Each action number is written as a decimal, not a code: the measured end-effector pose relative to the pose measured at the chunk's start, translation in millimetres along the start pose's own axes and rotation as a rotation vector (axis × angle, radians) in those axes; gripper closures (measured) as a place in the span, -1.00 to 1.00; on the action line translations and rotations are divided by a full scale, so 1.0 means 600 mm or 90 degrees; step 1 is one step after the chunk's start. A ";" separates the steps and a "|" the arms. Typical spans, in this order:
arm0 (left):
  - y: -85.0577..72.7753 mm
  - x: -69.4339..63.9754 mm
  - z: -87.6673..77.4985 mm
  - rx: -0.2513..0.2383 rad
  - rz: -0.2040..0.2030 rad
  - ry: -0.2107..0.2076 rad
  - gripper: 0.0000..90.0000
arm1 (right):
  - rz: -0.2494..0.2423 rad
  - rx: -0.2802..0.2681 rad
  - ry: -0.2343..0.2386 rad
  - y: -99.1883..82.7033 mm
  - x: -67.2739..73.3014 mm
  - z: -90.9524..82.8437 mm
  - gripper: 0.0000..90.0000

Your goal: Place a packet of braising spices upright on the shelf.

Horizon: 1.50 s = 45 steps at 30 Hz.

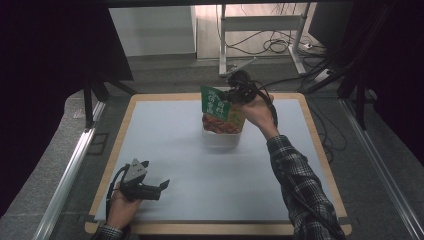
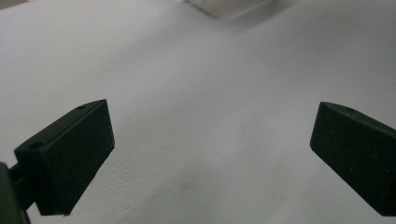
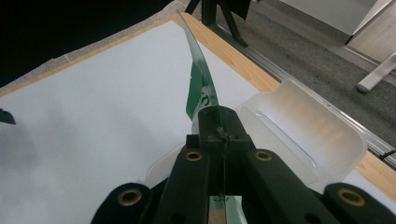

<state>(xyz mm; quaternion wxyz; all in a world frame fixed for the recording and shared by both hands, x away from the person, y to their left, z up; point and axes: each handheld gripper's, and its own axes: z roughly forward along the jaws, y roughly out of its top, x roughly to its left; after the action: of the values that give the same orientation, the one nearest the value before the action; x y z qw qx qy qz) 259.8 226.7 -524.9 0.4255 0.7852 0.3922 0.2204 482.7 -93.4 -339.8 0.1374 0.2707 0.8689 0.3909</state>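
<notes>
A flat snack packet, green at the top and red-orange below, hangs upright over a translucent white tub at the far middle of the mat. My right gripper is shut on the packet's top right edge. In the right gripper view the jaws pinch the thin packet edge-on, with the empty tub just beneath and to the right. My left gripper lies near the mat's front left, open, with nothing between its jaws. The tub's corner shows at the top of the left gripper view.
A pale grey mat covers a wooden-edged table. Beyond the far edge lie a white desk frame and loose cables on the floor. Metal rails run along both sides.
</notes>
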 end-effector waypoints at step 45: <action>0.003 -0.007 -0.001 -0.014 0.005 -0.026 -1.00 | -0.014 -0.036 -0.044 0.001 -0.008 -0.019 -0.42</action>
<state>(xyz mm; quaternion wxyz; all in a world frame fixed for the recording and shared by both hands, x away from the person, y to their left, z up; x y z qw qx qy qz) 257.7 223.2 -523.0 0.4410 0.7864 0.3778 0.2105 481.5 -102.9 -331.7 0.1792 0.2701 0.8552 0.4044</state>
